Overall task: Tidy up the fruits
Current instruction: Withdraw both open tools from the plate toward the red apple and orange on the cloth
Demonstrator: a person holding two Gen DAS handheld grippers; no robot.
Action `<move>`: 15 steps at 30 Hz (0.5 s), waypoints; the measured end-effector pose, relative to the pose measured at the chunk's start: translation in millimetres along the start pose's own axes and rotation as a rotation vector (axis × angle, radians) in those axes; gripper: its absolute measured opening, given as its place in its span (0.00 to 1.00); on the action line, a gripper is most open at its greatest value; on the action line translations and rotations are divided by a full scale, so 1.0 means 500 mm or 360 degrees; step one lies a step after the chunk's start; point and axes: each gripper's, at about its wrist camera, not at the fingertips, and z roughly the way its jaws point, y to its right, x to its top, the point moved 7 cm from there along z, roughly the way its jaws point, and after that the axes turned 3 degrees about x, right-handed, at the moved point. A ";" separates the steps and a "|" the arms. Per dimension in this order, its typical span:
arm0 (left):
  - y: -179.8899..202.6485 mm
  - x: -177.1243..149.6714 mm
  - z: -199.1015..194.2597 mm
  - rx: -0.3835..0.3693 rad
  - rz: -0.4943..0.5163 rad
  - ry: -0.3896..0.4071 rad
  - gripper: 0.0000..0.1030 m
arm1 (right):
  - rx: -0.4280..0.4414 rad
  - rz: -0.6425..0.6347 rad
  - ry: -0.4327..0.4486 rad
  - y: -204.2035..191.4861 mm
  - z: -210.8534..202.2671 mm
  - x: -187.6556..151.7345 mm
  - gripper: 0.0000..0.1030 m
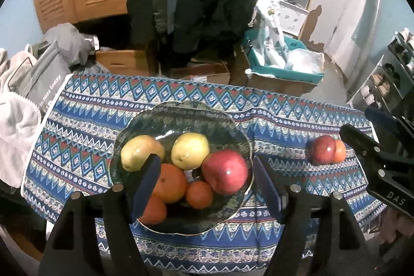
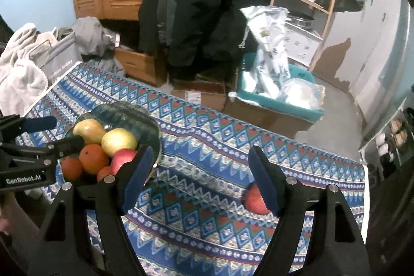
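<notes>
Holding six fruits, the dark glass bowl (image 1: 240, 131) sits on the patterned blue tablecloth (image 1: 77, 146) and serves as the landmark. Inside it lie two yellow-green pears (image 1: 141, 154) at the far side, a red apple (image 1: 225, 171) at the right, and three oranges (image 1: 170, 183) toward the near rim, all crowded together and touching.

Right of the bowl, well apart from it, a second red apple (image 1: 323, 149) rests on the cloth with a small orange fruit (image 1: 341, 151) pressed against its right side.

Above the bowl's near rim, the left gripper (image 1: 207, 185) hangs with its blue-padded fingers spread wide, grasping nothing. Right of the bowl, the right gripper (image 2: 199, 180) is likewise released, its fingers splayed over bare cloth, the loose apple (image 2: 254, 201) partly hidden behind its right pad.
</notes>
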 end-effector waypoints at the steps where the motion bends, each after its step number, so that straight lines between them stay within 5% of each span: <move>1: 0.006 0.002 -0.004 0.0002 0.0009 0.0010 0.74 | -0.0006 0.0010 0.0006 0.009 -0.006 -0.003 0.74; 15: 0.108 0.024 -0.036 0.0020 0.0193 0.0103 0.78 | -0.0145 0.0135 0.0059 0.128 -0.072 -0.046 0.78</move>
